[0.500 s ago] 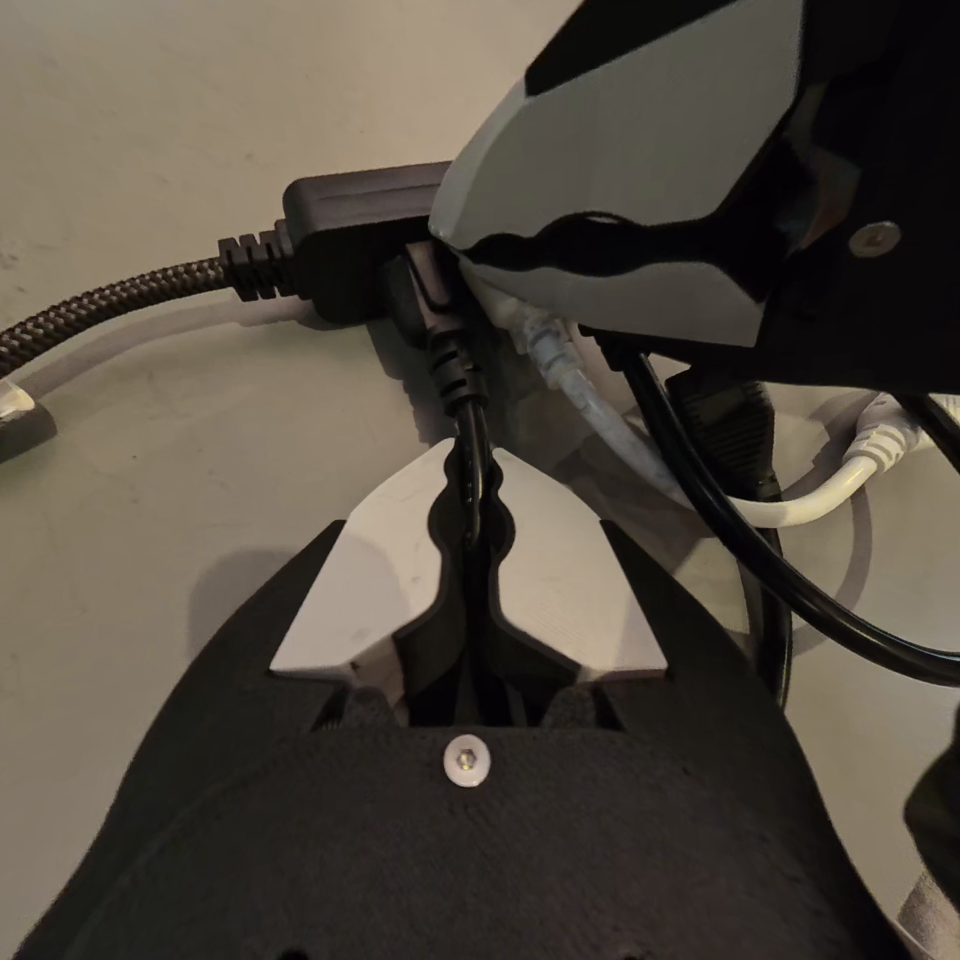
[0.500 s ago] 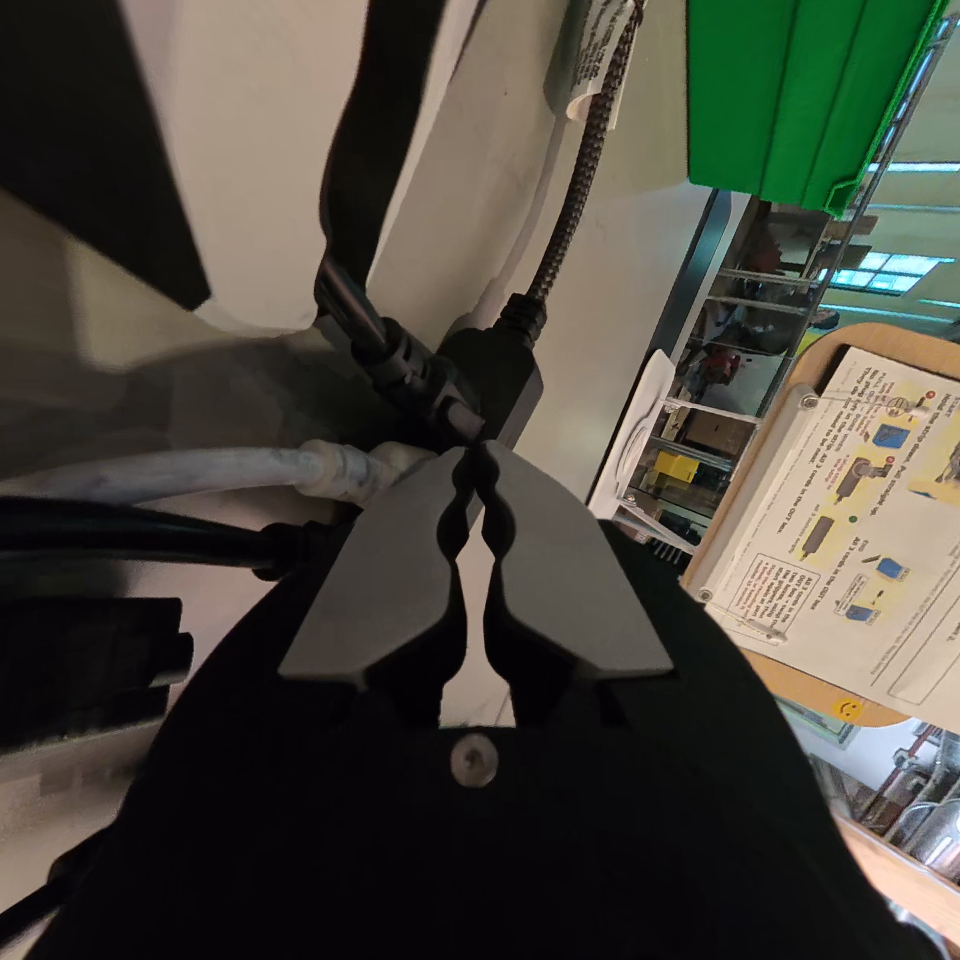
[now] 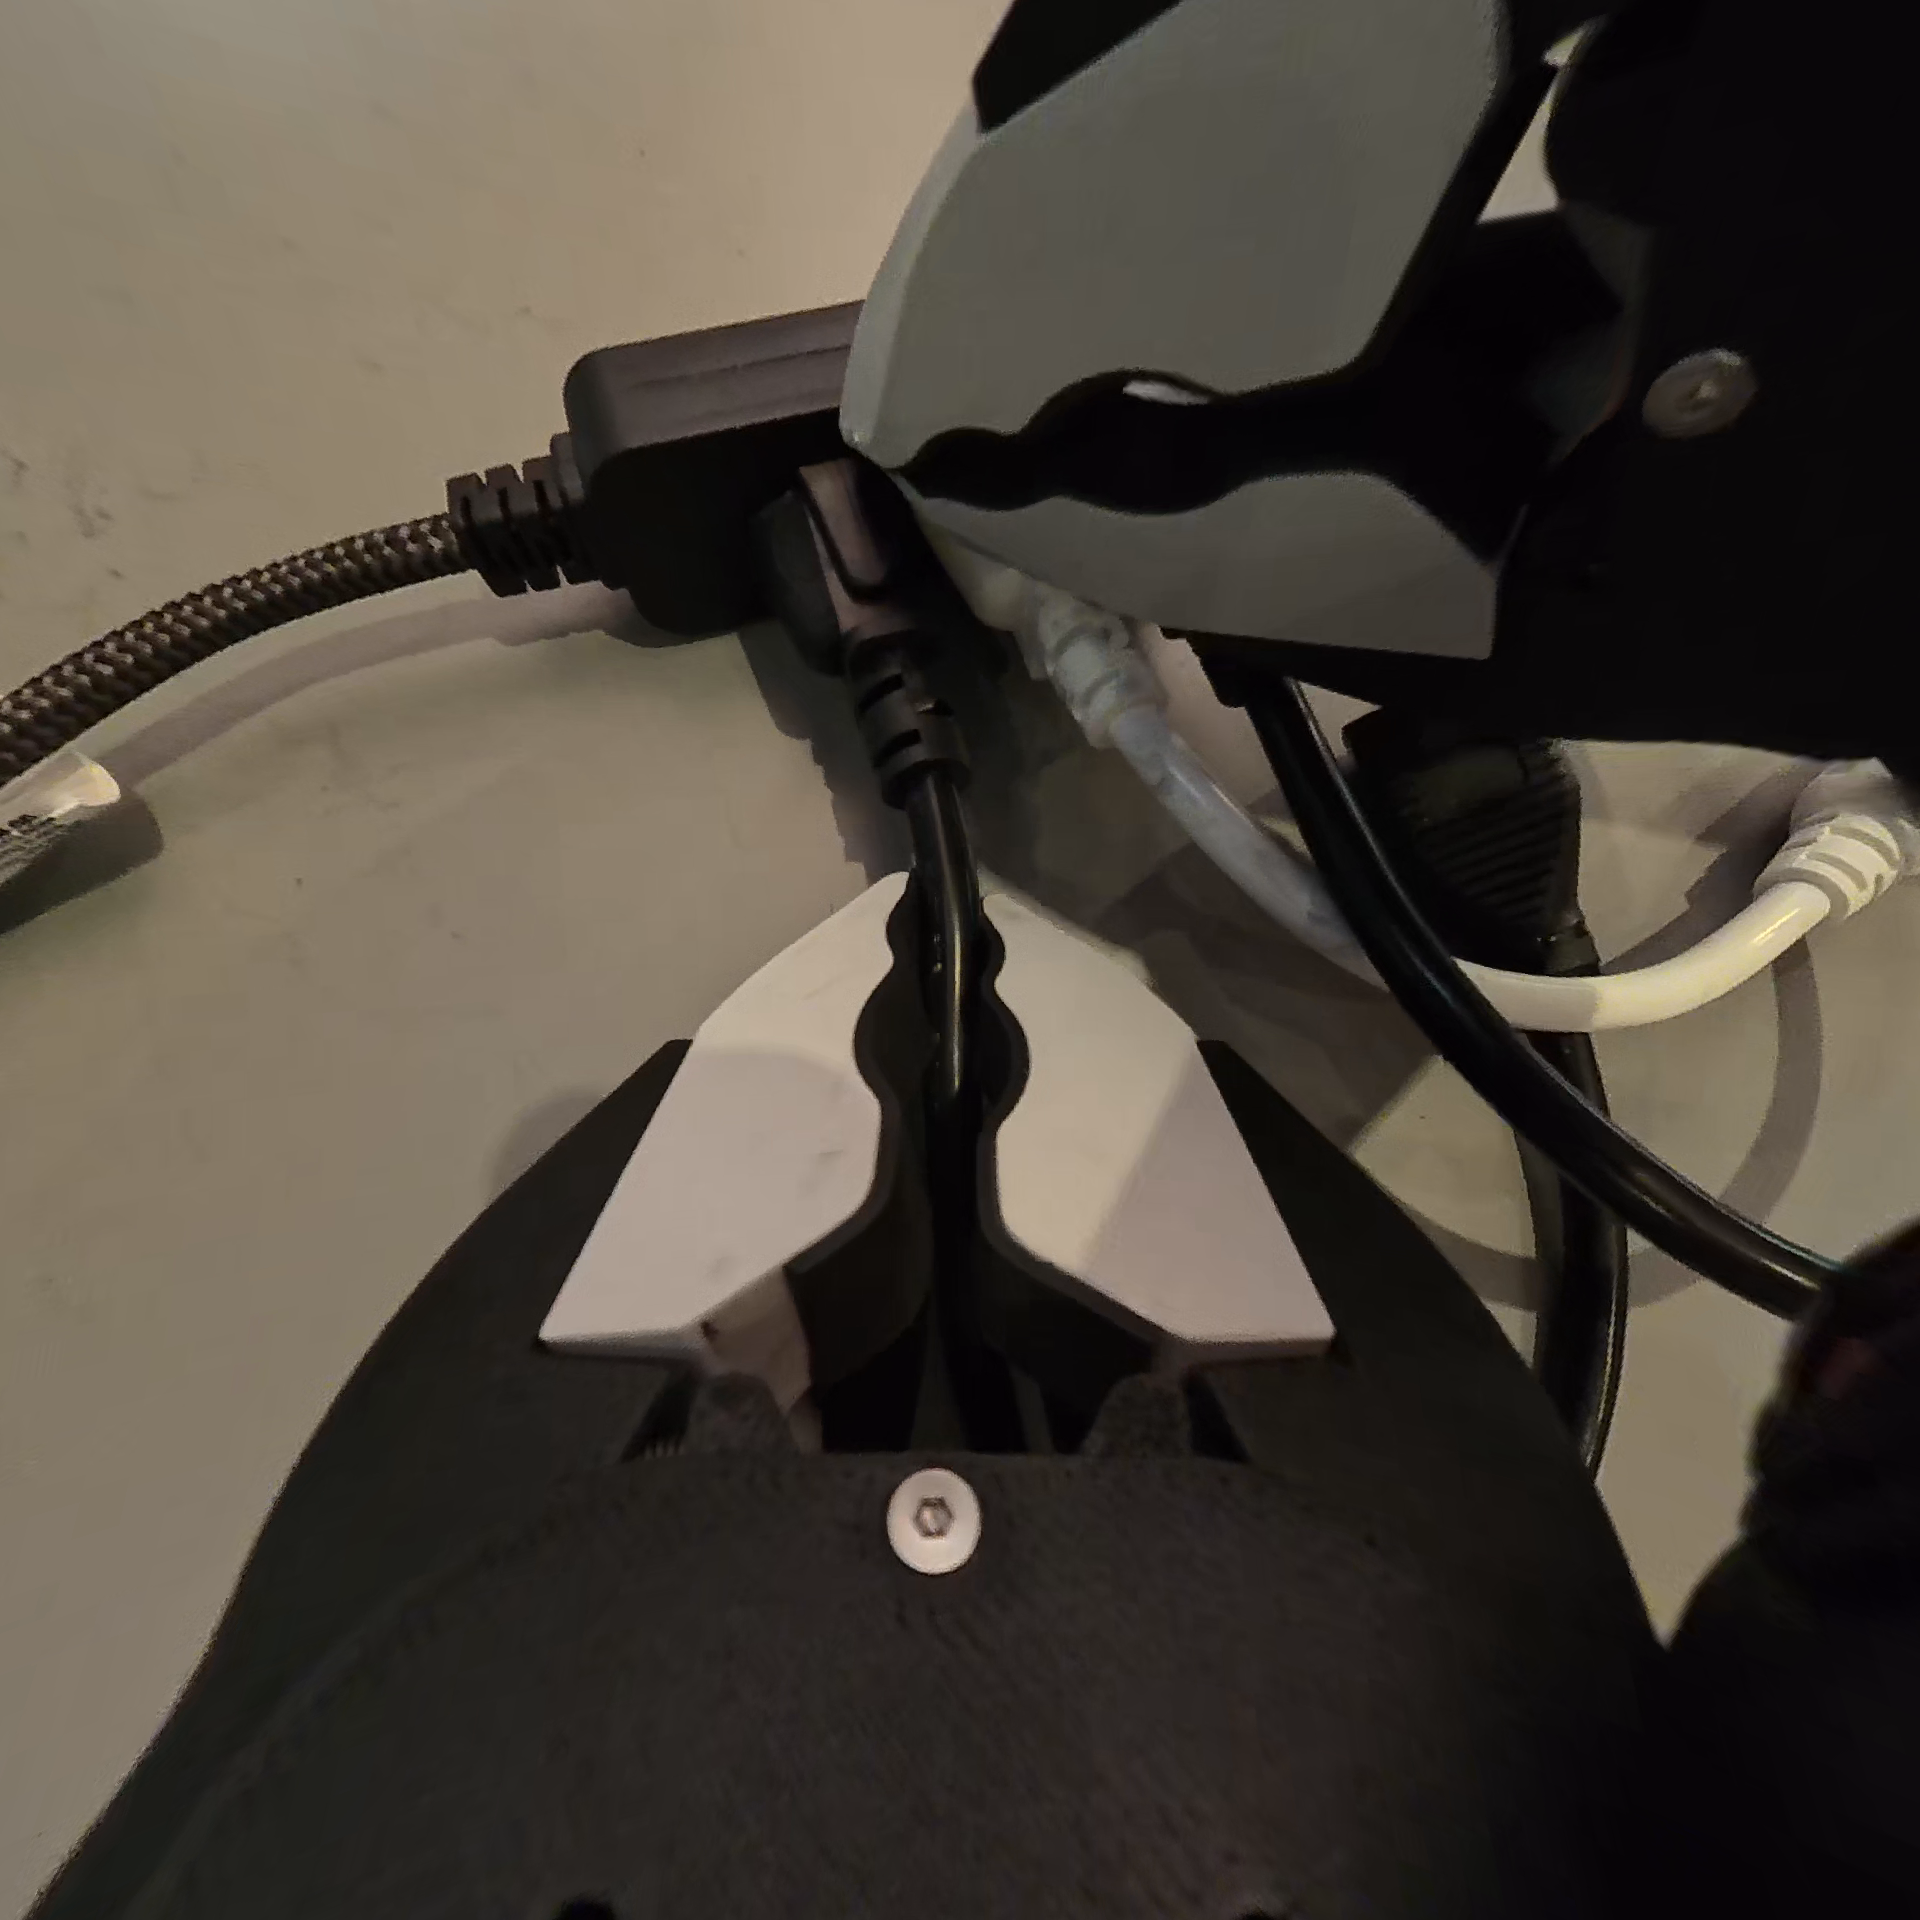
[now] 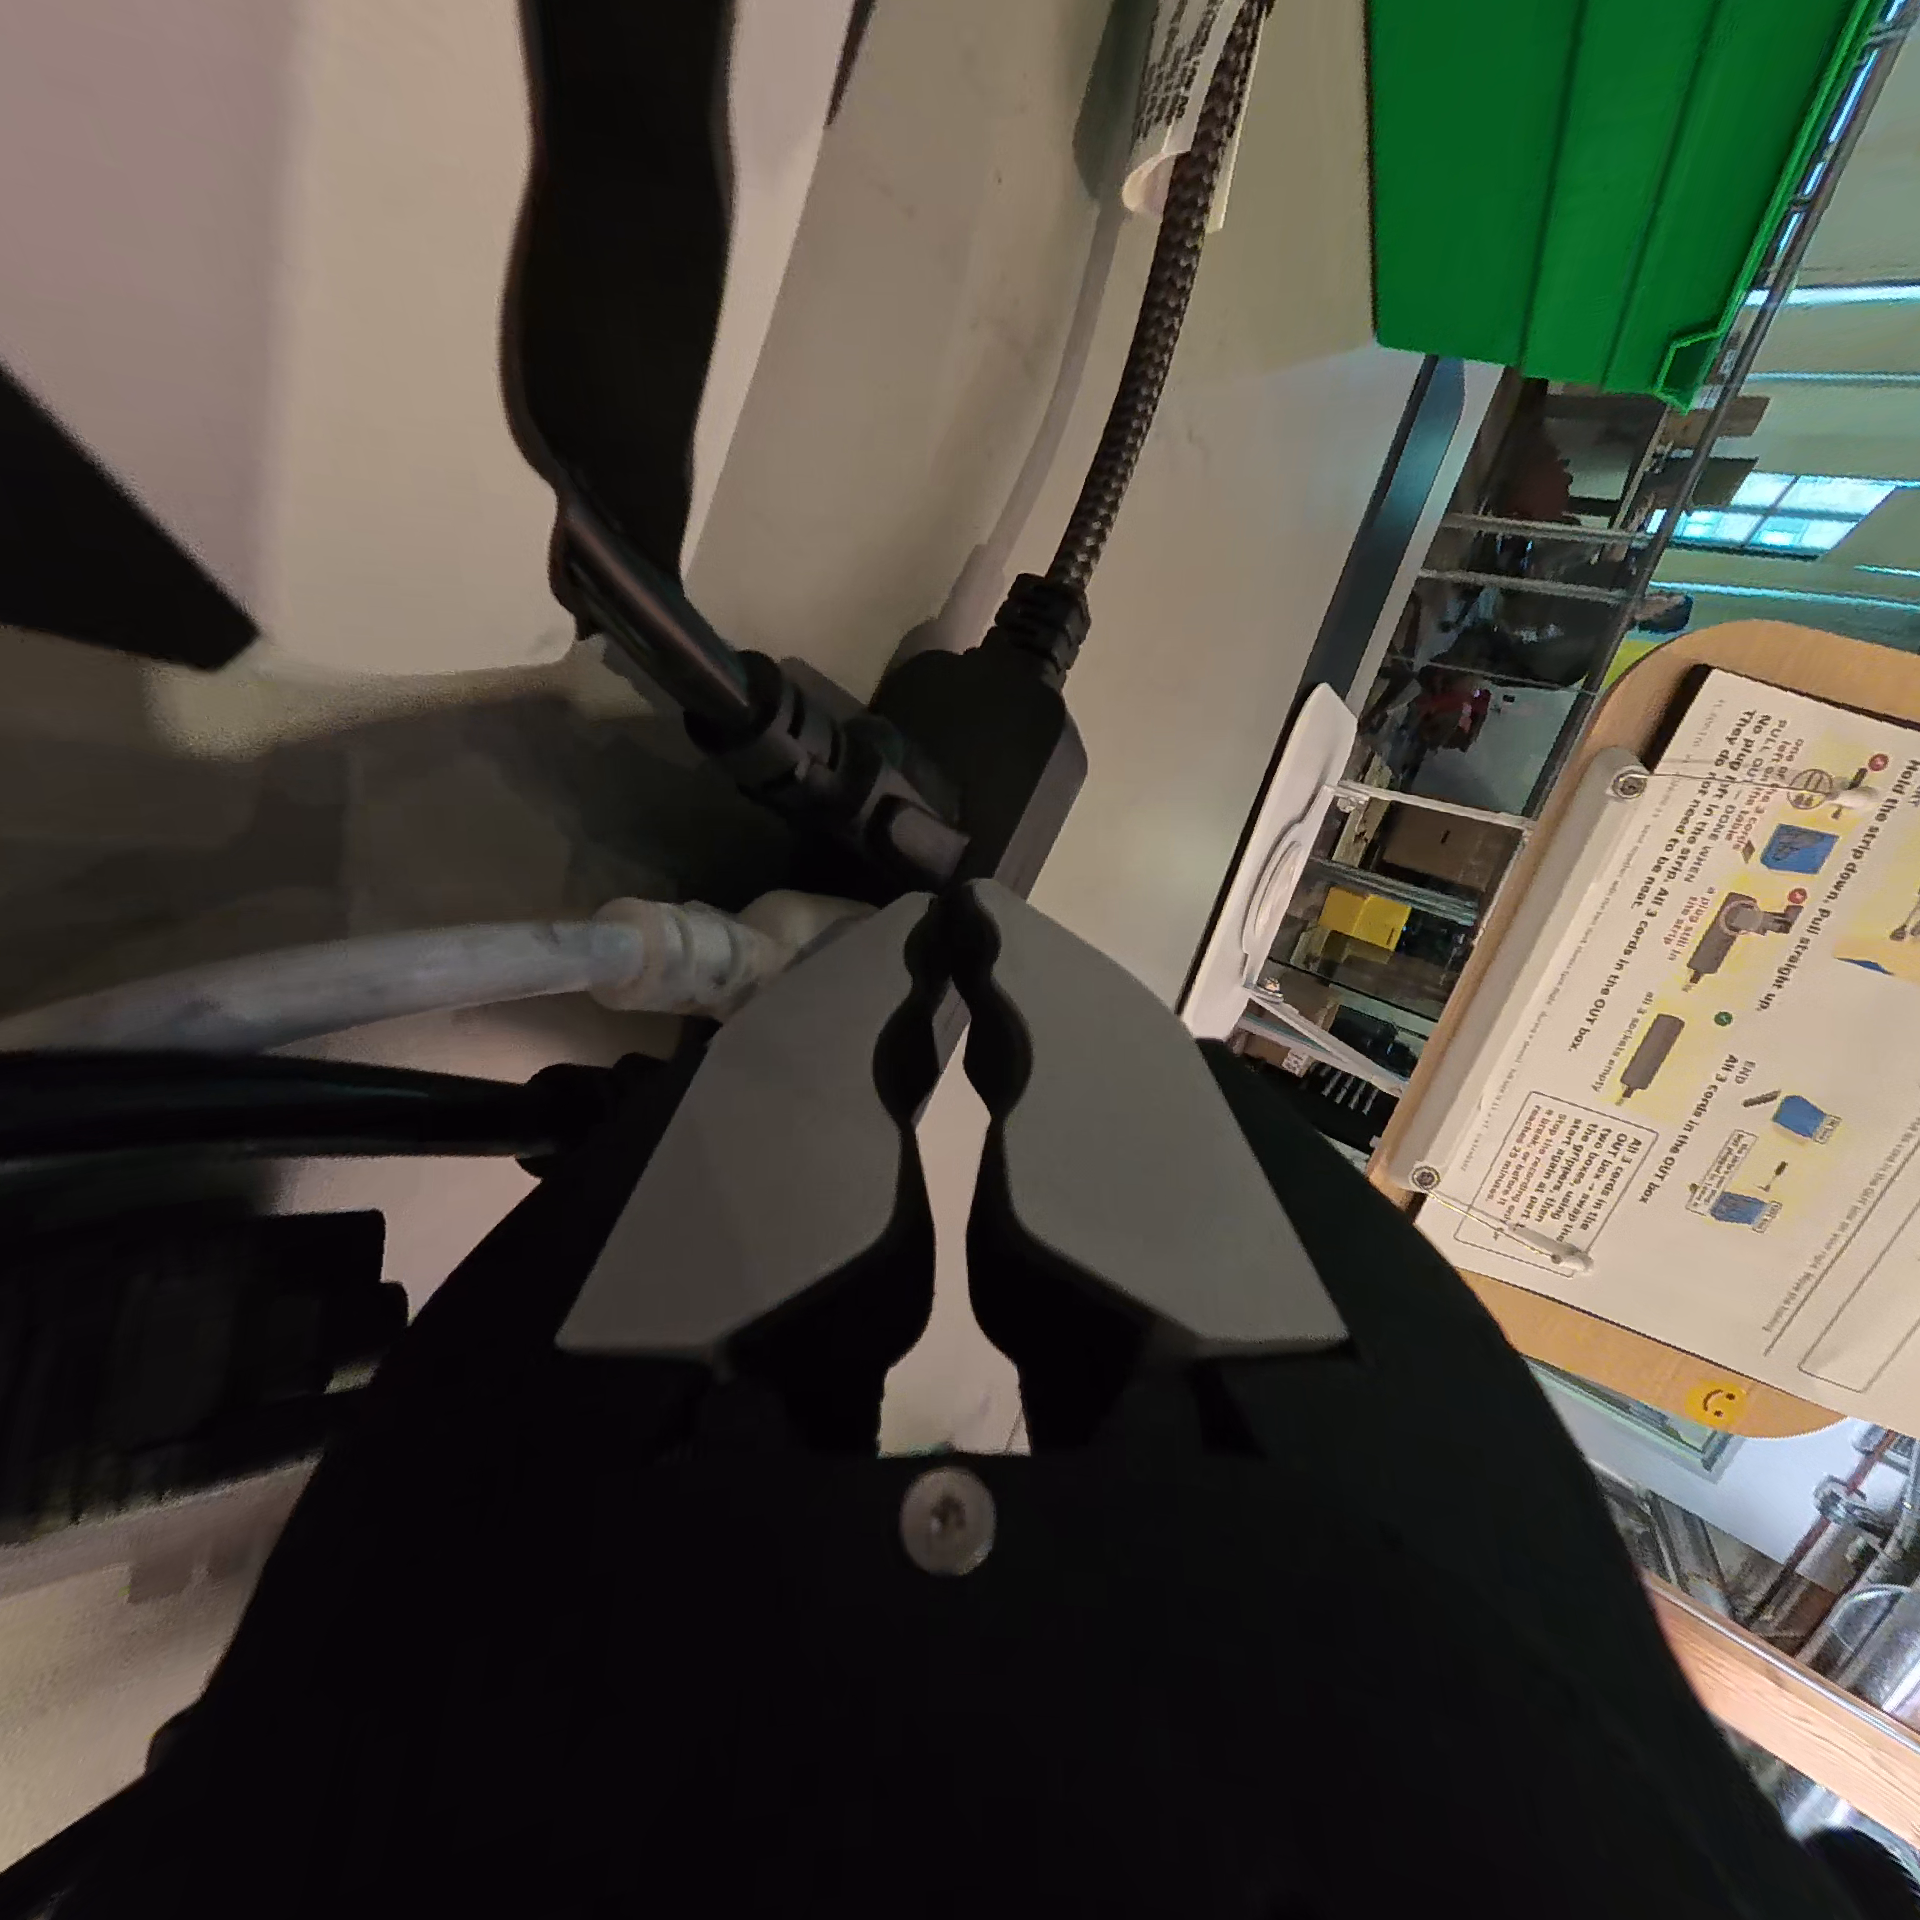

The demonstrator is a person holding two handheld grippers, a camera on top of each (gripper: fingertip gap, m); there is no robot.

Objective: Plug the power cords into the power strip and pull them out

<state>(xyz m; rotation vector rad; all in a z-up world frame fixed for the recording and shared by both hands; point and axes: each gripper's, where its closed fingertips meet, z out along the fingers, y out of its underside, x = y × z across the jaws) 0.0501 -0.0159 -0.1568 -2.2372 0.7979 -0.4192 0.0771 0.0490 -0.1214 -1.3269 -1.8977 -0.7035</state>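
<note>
In the left wrist view my left gripper (image 3: 940, 935) is shut on a black power cord (image 3: 935, 831), just behind its plug (image 3: 831, 561). The plug sits in the end of a black power strip (image 3: 707, 416) lying on a pale table. My right gripper (image 3: 1091, 468) comes in from the upper right, with its fingertips on the strip. In the right wrist view my right gripper (image 4: 951, 904) is shut and empty, its tips touching the strip (image 4: 1008, 748) beside the black plug (image 4: 821, 758). A white cord's plug (image 4: 675, 966) sits next to it.
The strip's braided cable (image 3: 260, 603) runs off to the left. A white cord (image 3: 1195, 790), another black cord (image 3: 1455, 1039) and a loose black plug (image 3: 1475, 831) crowd the right side. A green bin (image 4: 1610, 177), wire shelving and a board with an instruction sheet (image 4: 1714, 1039) stand beyond the table edge.
</note>
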